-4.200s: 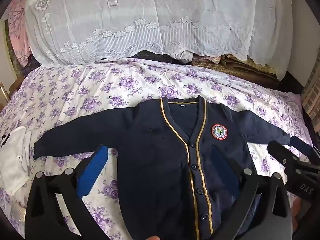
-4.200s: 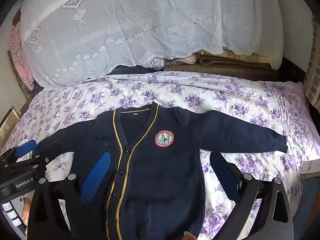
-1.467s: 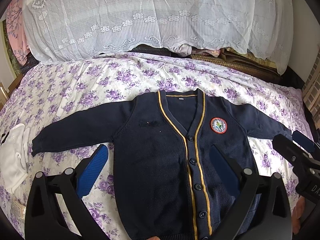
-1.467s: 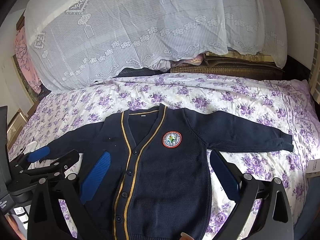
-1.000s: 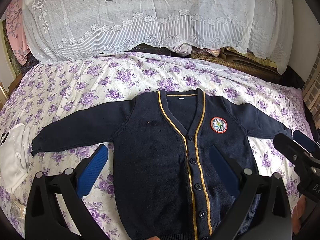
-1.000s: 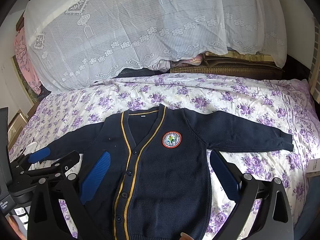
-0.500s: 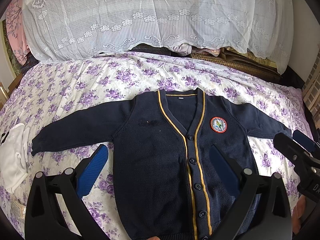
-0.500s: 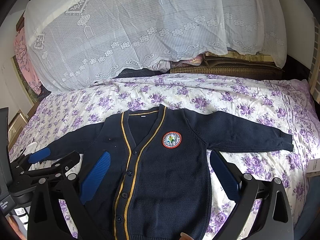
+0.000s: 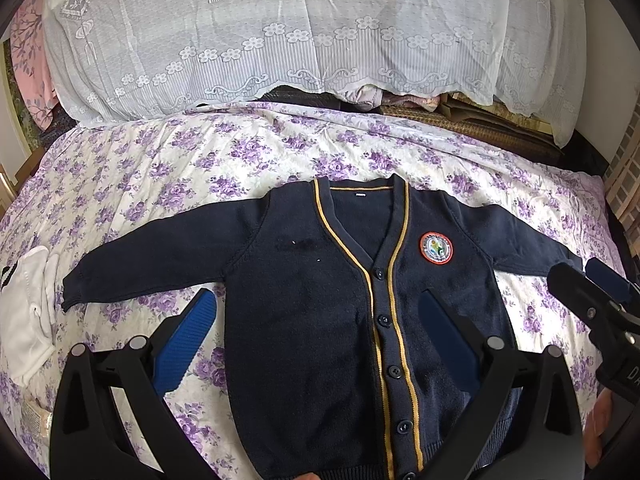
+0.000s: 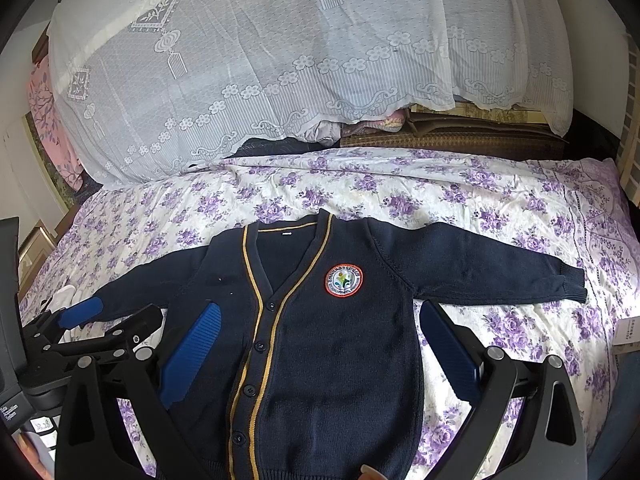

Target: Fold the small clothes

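Note:
A navy cardigan (image 9: 320,300) with yellow trim, dark buttons and a round red badge lies flat and face up on the floral bedsheet (image 9: 160,168), both sleeves spread out sideways. My left gripper (image 9: 316,340) hovers open above its lower left half, nothing between the blue pads. The right gripper (image 9: 578,272) shows at the right edge, near the sleeve cuff. In the right wrist view the cardigan (image 10: 328,340) fills the centre. My right gripper (image 10: 316,348) is open above its lower body, and the left gripper (image 10: 116,314) stands open over the other sleeve.
A white garment (image 9: 28,312) lies at the bed's left edge. A tall pile under a white lace cover (image 9: 280,32) lines the far side of the bed. A paper tag (image 10: 628,330) sits at the right edge. Bare sheet stretches between the cardigan and the pile.
Since four seconds ago both grippers have drawn back a little from the cardigan, which looks smaller and flatter. In the last second nothing has visibly moved.

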The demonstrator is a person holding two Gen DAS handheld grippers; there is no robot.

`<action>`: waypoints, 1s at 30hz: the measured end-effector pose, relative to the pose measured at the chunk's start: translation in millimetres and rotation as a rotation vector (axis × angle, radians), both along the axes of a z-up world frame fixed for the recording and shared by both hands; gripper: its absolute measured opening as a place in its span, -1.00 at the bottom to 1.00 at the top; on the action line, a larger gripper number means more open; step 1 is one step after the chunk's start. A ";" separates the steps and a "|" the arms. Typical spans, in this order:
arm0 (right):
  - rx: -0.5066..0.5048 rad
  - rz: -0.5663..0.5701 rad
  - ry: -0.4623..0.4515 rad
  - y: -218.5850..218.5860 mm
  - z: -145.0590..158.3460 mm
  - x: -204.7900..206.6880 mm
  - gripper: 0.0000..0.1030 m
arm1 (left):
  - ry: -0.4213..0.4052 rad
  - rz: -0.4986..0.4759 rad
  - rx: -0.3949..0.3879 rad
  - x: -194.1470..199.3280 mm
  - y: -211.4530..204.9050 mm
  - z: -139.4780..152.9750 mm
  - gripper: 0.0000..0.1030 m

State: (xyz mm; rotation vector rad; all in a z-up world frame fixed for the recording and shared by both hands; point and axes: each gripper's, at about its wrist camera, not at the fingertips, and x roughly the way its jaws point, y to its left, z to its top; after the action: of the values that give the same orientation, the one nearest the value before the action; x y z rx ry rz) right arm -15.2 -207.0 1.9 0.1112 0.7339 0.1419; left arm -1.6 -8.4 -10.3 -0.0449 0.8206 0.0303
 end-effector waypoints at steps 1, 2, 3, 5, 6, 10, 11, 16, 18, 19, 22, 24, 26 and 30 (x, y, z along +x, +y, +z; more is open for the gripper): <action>0.001 0.000 0.000 0.1 0.1 -0.2 0.93 | 0.000 0.000 0.001 0.6 0.6 0.6 0.91; 0.001 0.001 0.000 0.0 0.0 0.0 0.93 | -0.001 -0.001 0.001 0.9 0.9 0.9 0.91; 0.001 0.000 -0.001 0.3 0.1 -0.4 0.93 | 0.000 -0.001 0.001 0.0 -0.2 0.1 0.91; 0.000 0.000 -0.001 -0.1 0.1 0.1 0.93 | 0.000 -0.001 0.002 1.0 0.9 1.0 0.91; 0.000 0.000 0.000 0.0 0.1 0.1 0.93 | 0.000 -0.001 0.002 1.1 1.0 1.1 0.91; -0.002 -0.001 0.001 0.0 -0.4 0.3 0.93 | 0.001 -0.002 0.004 -0.1 -1.0 -1.5 0.91; -0.001 -0.001 0.003 -0.4 -0.9 1.1 0.93 | 0.002 -0.001 0.006 -0.1 -1.9 -3.5 0.91; 0.073 -0.010 0.052 -21.1 -20.9 26.7 0.93 | 0.018 0.021 -0.002 19.4 6.1 -26.6 0.91; 0.128 -0.066 0.072 -40.3 -36.1 40.7 0.93 | 0.037 0.062 0.008 31.7 13.7 -41.0 0.91; 0.165 -0.107 0.092 -52.6 -46.2 48.0 0.93 | 0.054 0.085 0.017 38.8 16.4 -52.9 0.91; 0.299 -0.157 0.170 -83.0 -74.3 65.1 0.93 | 0.131 0.074 0.016 59.4 19.7 -85.7 0.91; 0.403 -0.152 0.198 -98.4 -90.3 73.2 0.93 | 0.175 0.077 0.026 69.2 20.7 -104.6 0.91; 0.462 -0.154 0.204 -109.7 -102.5 78.7 0.93 | 0.239 0.092 0.059 79.6 23.4 -128.1 0.91; 0.596 -0.235 0.253 -143.0 -138.1 89.6 0.93 | 0.274 0.094 -0.002 82.3 33.8 -143.4 0.92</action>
State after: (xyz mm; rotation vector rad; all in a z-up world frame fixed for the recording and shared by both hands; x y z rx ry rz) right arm 74.4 -350.0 -136.2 0.7928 0.9063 0.1197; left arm 80.7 25.4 -153.8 -0.0827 1.0923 0.1261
